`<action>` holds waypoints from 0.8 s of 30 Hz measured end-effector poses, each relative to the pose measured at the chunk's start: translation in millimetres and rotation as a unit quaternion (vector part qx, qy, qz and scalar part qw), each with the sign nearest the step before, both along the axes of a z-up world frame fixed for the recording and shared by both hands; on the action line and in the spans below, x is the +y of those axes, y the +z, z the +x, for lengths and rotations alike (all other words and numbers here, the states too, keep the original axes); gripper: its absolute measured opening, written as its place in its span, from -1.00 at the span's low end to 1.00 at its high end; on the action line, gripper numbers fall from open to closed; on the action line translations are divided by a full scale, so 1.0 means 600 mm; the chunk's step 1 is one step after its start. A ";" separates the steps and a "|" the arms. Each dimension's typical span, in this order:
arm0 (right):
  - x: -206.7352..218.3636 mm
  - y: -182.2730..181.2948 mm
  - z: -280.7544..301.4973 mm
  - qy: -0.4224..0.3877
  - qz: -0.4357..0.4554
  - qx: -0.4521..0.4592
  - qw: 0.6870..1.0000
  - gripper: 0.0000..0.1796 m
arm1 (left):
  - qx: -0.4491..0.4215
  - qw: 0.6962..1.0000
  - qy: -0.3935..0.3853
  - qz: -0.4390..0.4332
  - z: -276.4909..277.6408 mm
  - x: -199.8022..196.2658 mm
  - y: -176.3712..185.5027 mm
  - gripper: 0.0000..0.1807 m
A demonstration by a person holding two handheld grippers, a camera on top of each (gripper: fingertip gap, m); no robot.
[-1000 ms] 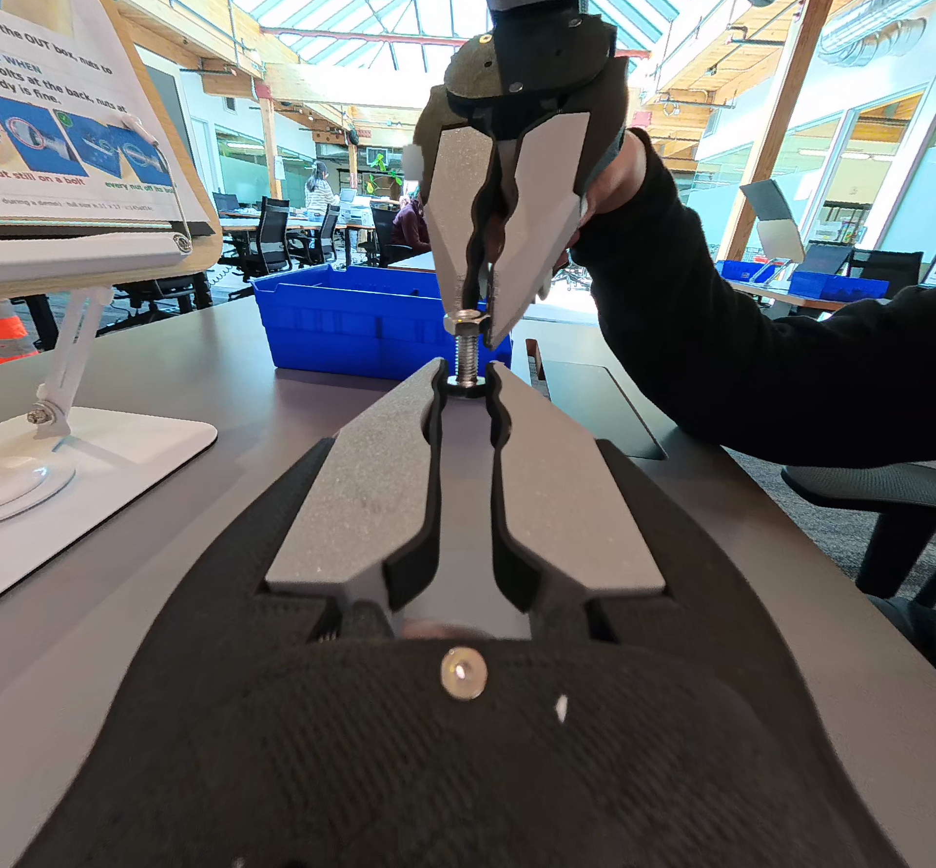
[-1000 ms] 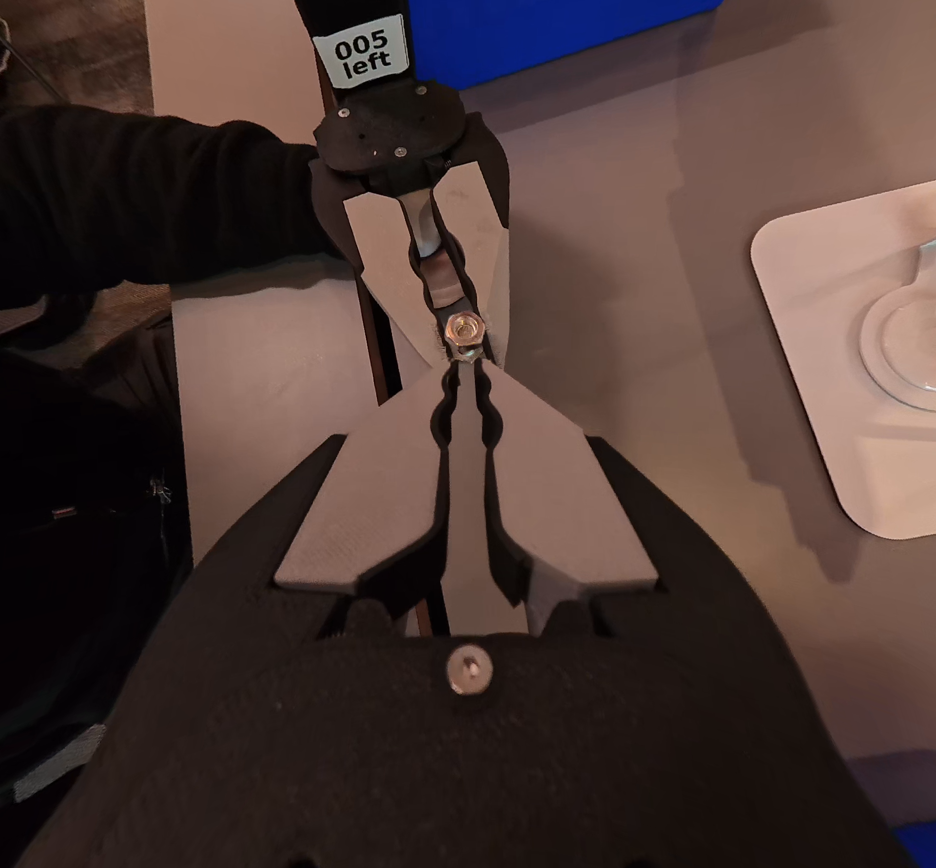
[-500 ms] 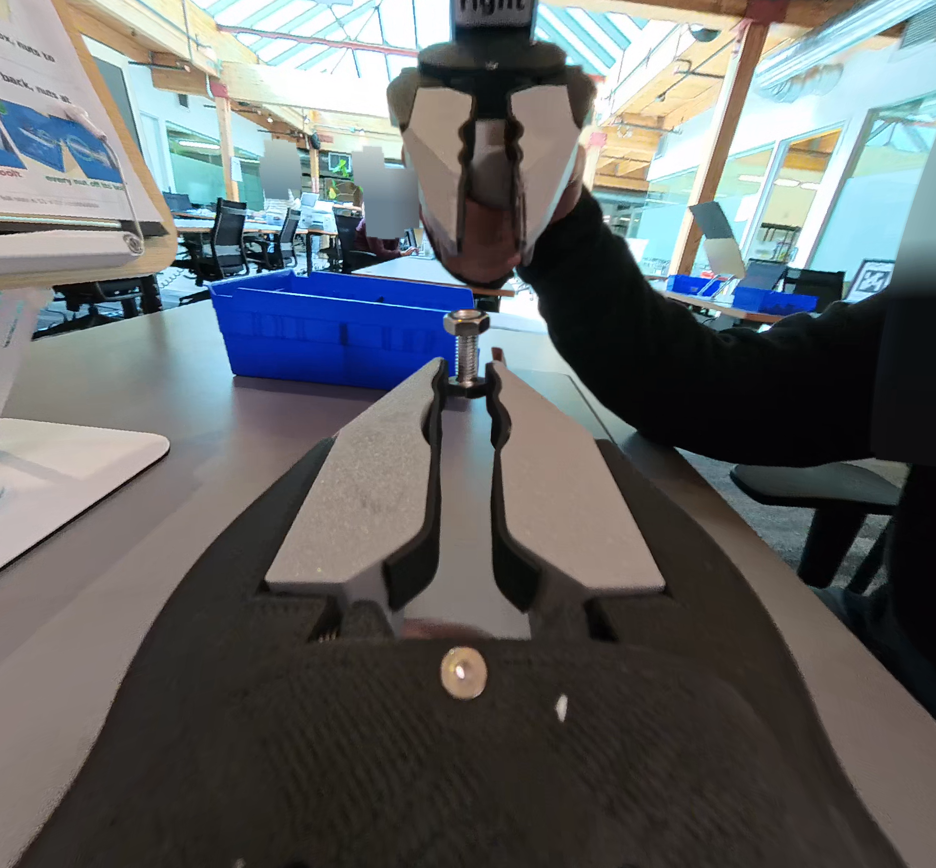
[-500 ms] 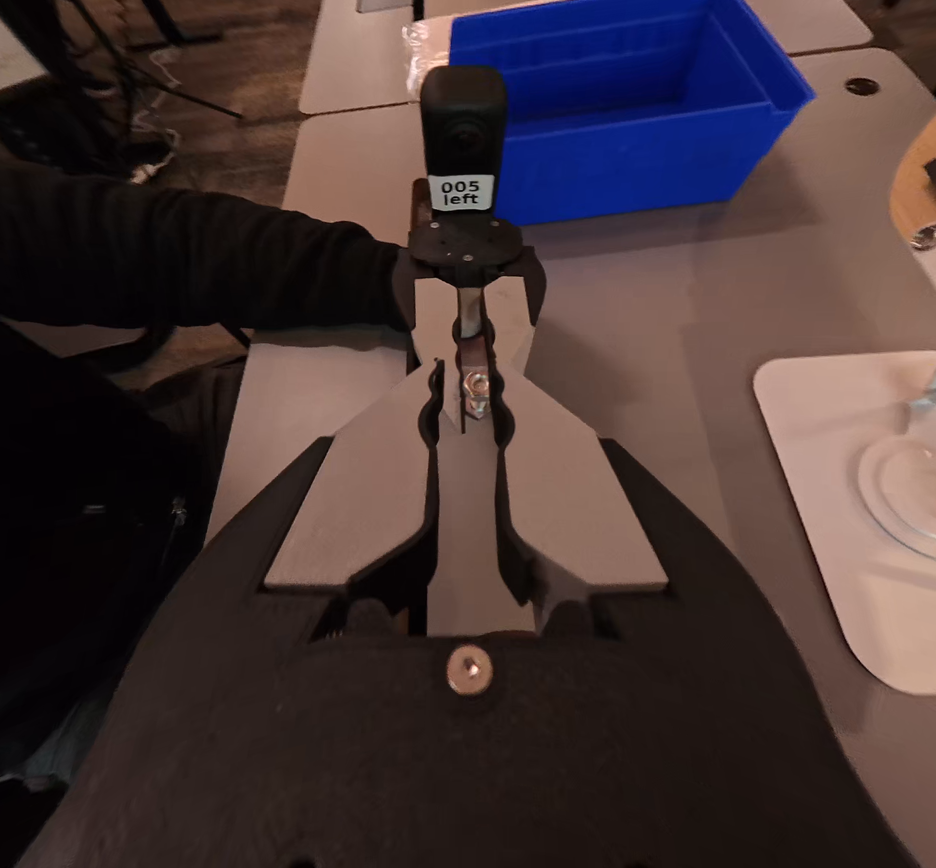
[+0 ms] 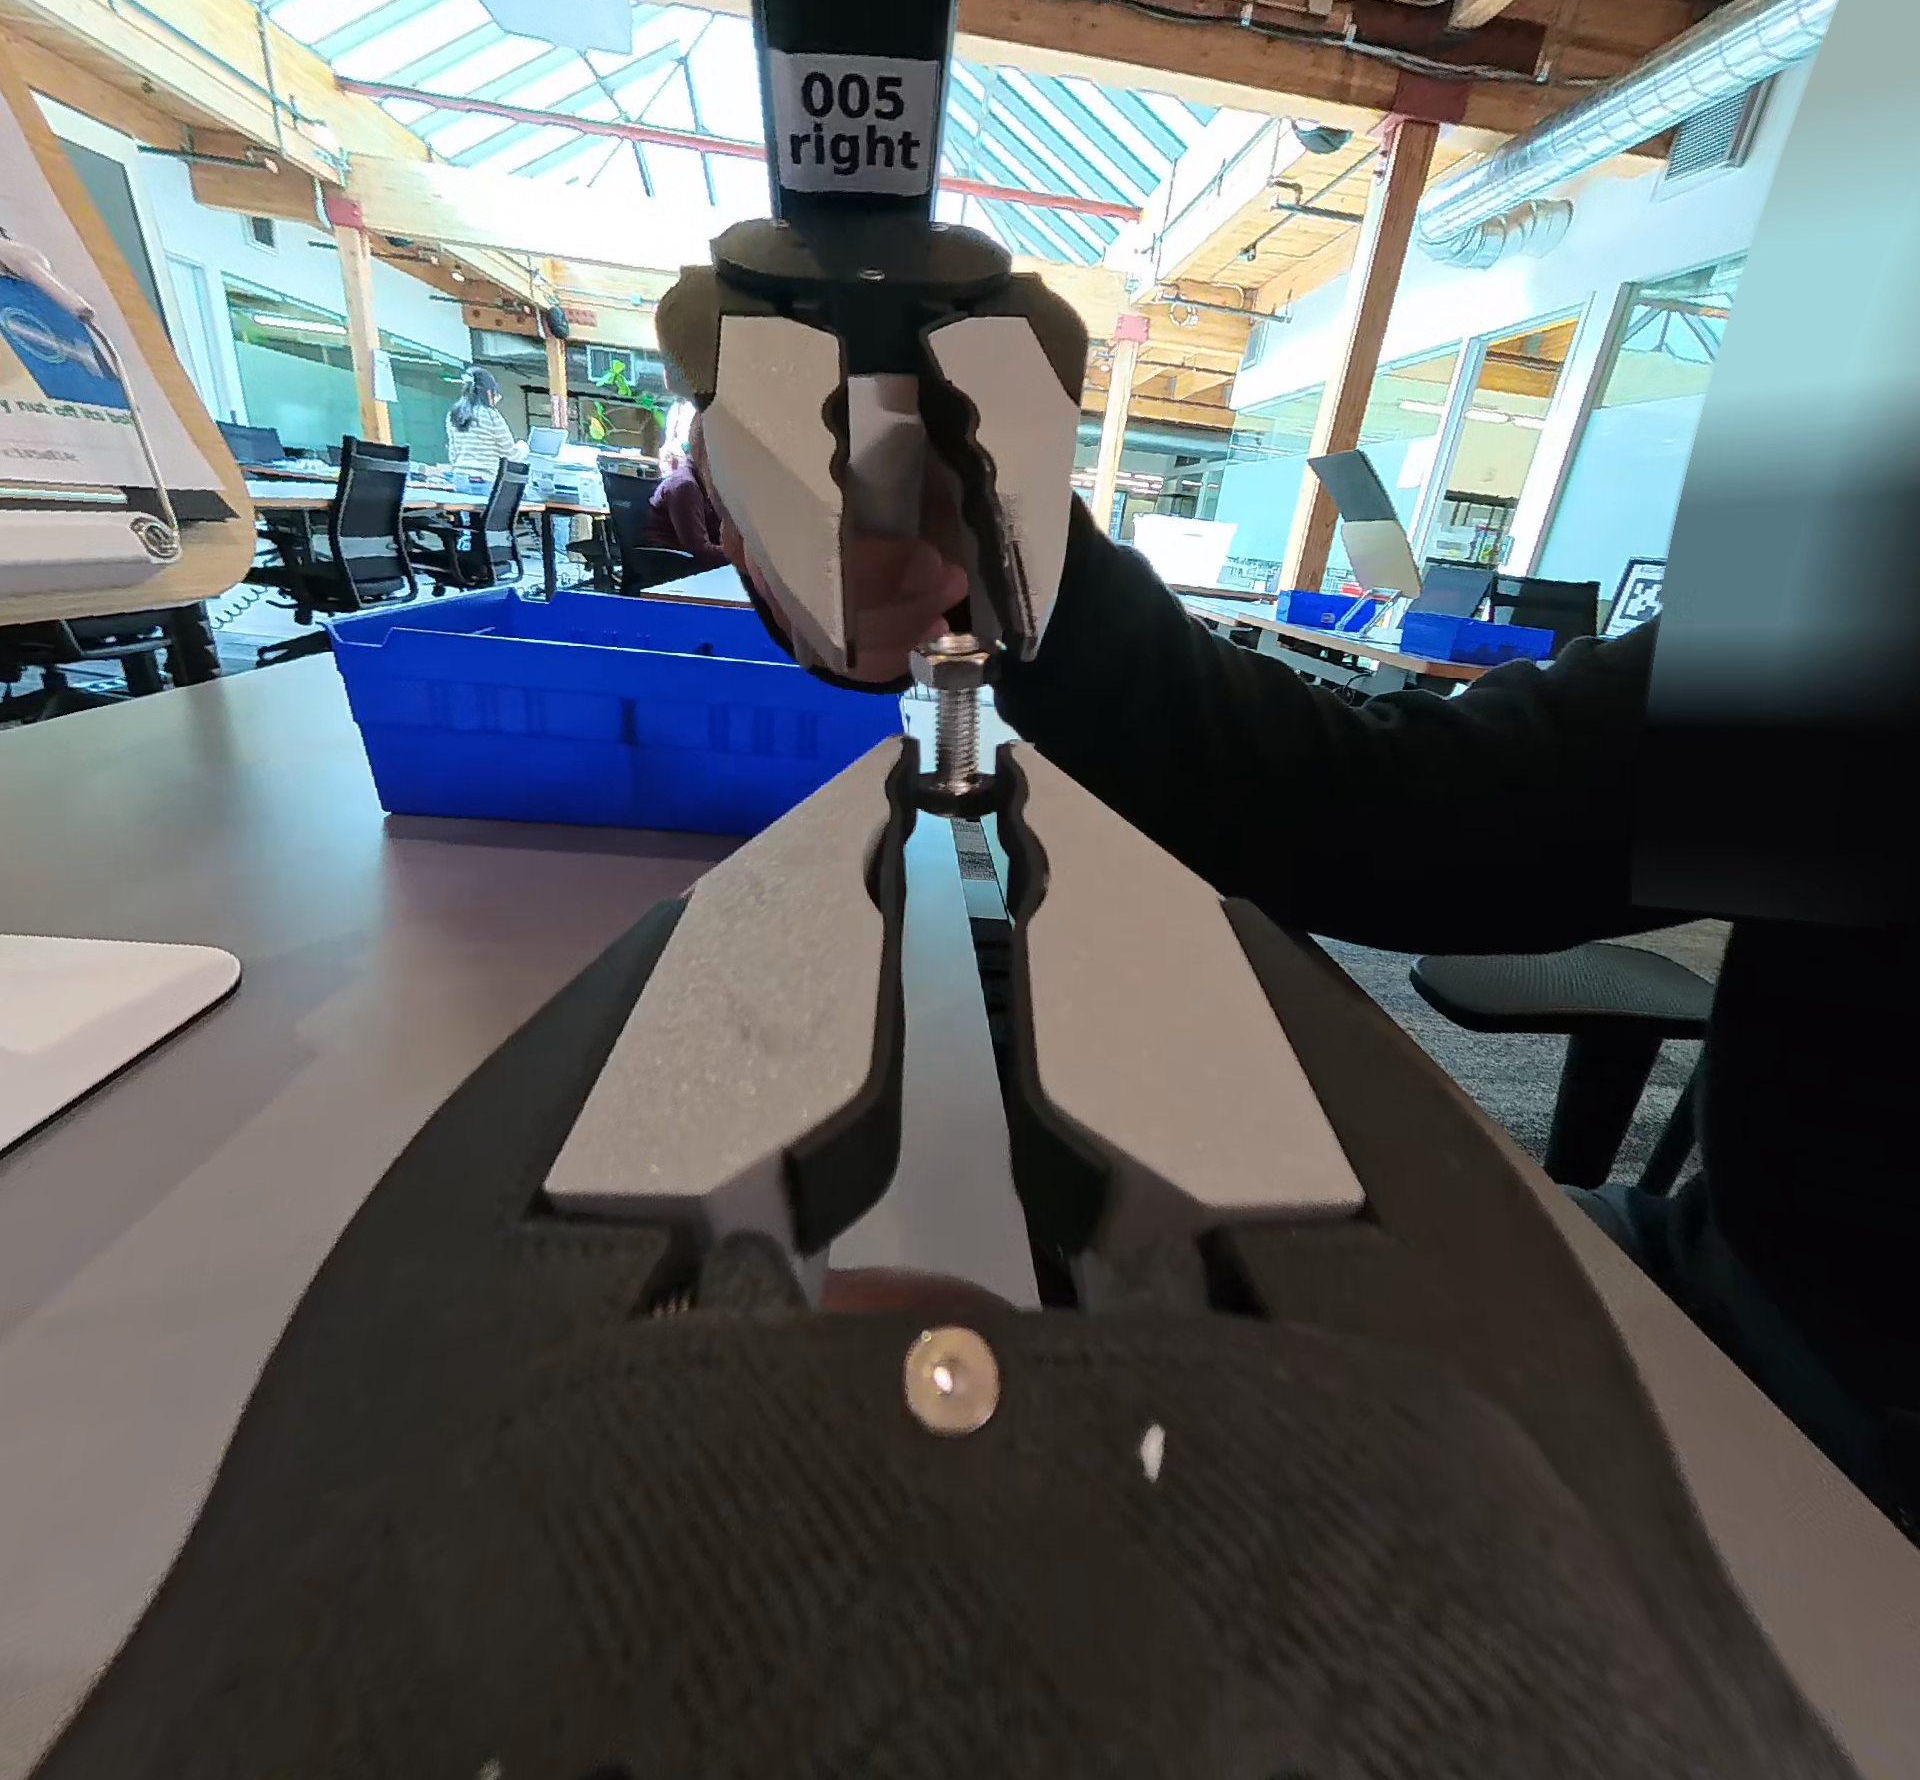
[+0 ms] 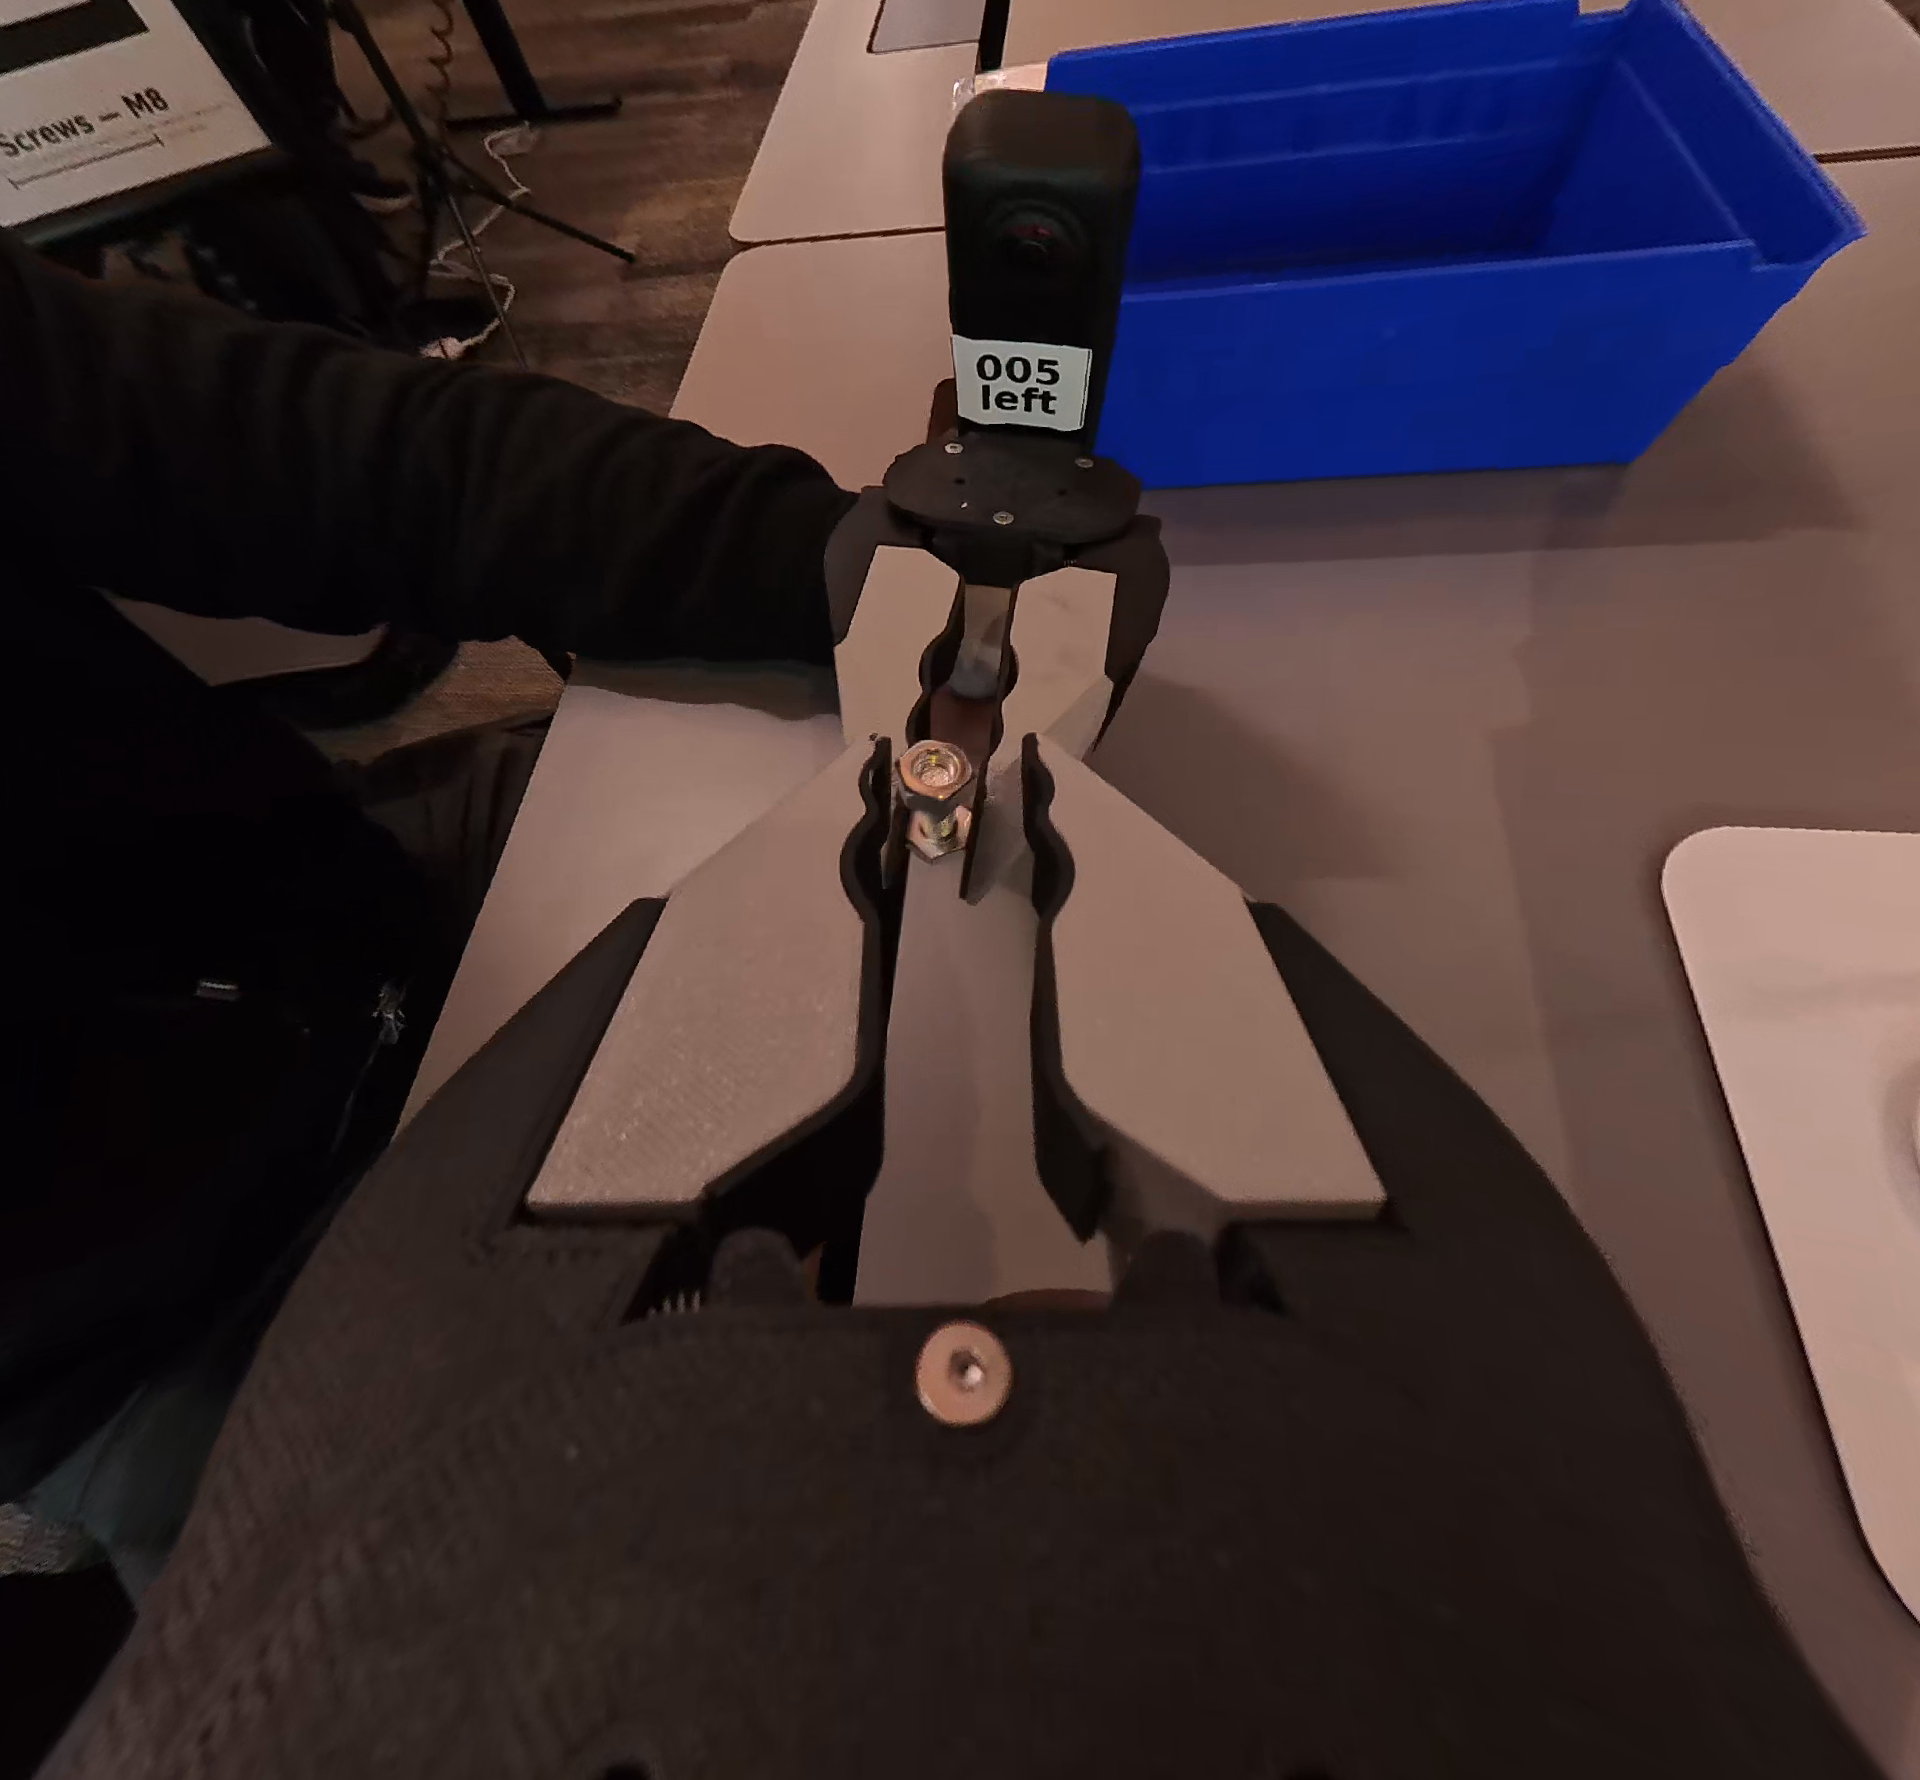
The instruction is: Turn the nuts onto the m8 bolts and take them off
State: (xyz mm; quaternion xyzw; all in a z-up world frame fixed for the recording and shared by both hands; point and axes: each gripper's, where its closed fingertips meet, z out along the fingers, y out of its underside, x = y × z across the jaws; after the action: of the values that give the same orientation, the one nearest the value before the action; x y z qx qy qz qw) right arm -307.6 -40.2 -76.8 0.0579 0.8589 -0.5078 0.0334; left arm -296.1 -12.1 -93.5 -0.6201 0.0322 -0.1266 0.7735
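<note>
A silver M8 bolt (image 5: 954,738) stands upright, its lower end clamped in my left gripper (image 5: 954,787), which is shut on it. A hex nut (image 5: 951,665) sits at the top of the threads. My right gripper (image 5: 932,658) hangs down from above with its fingers apart on either side of the nut. In the right wrist view the nut (image 6: 933,780) lies between the tips of my right gripper (image 6: 953,751), close to the left finger, with a gap to the right one. The left gripper (image 6: 951,845) reaches in from the far side.
A blue bin (image 5: 582,712) stands on the grey table behind the bolt and also shows in the right wrist view (image 6: 1455,359). A white stand base (image 6: 1808,1055) lies to the right. A tilted document stand (image 5: 94,483) is at the left. An office chair (image 5: 1558,992) is beside the table. My two grippers' fingertips are within a few centimetres of each other.
The right gripper let go of the nut, opened and lifted away. It has since come back down with its fingers apart around the nut. The left gripper kept holding the bolt.
</note>
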 end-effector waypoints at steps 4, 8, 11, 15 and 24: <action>-0.001 -0.005 0.006 0.014 0.000 -0.011 1.000 -0.82 | -0.001 1.000 -0.001 0.002 0.000 -0.001 0.001 -0.86; -0.002 -0.004 0.009 0.020 -0.004 -0.015 1.000 -0.86 | -0.002 1.000 -0.001 0.005 0.000 -0.002 0.004 -0.86; -0.003 -0.001 0.005 0.018 -0.013 -0.021 1.000 -0.86 | -0.006 1.000 0.004 0.011 -0.003 -0.003 0.008 -0.86; -0.005 0.006 -0.008 -0.002 -0.024 -0.015 1.000 -0.87 | -0.011 0.999 0.029 0.018 -0.017 -0.006 0.014 -0.87; -0.006 0.015 -0.038 -0.060 -0.019 0.031 0.998 -0.87 | -0.030 0.995 0.090 0.021 -0.048 -0.006 0.024 -0.87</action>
State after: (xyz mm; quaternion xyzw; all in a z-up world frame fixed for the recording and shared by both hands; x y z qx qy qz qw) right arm -330.7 -43.8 -68.0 0.0923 0.8448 -0.5265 -0.0228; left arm -324.8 -15.5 -79.1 -0.5997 -0.0443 -0.0743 0.7955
